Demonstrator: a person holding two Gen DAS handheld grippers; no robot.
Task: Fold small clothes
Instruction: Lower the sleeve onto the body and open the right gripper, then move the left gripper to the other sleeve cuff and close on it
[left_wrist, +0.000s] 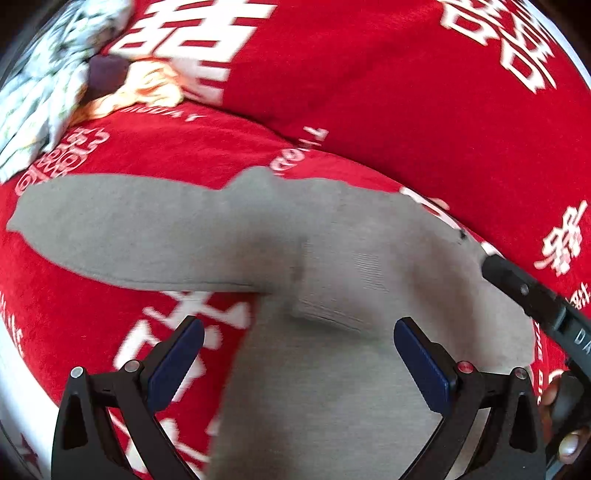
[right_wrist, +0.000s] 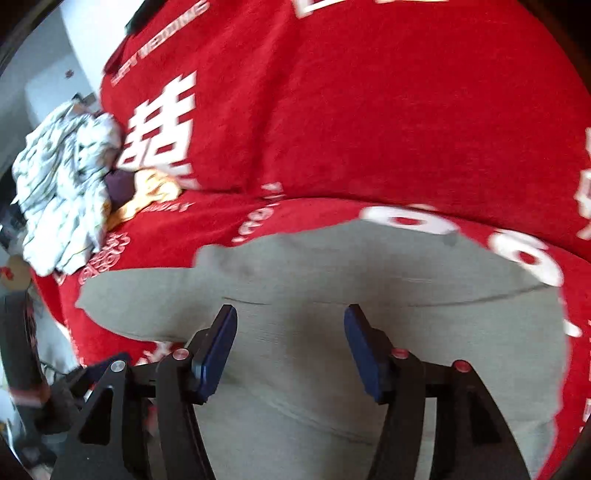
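A small grey garment (left_wrist: 295, 266) lies spread on a red cover with white characters (left_wrist: 369, 92). One long part of it stretches to the left. My left gripper (left_wrist: 299, 339) is open and empty just above the garment's near middle. My right gripper (right_wrist: 290, 339) is open and empty over the same grey garment (right_wrist: 369, 288). The right gripper's black body shows at the right edge of the left wrist view (left_wrist: 535, 299), with a hand below it.
A crumpled white patterned cloth (left_wrist: 44, 92) and an orange cloth (left_wrist: 144, 88) lie heaped at the far left; both show in the right wrist view too (right_wrist: 66, 184). A red cushion (right_wrist: 369, 92) rises behind the garment. The red cover's left edge drops to a white floor.
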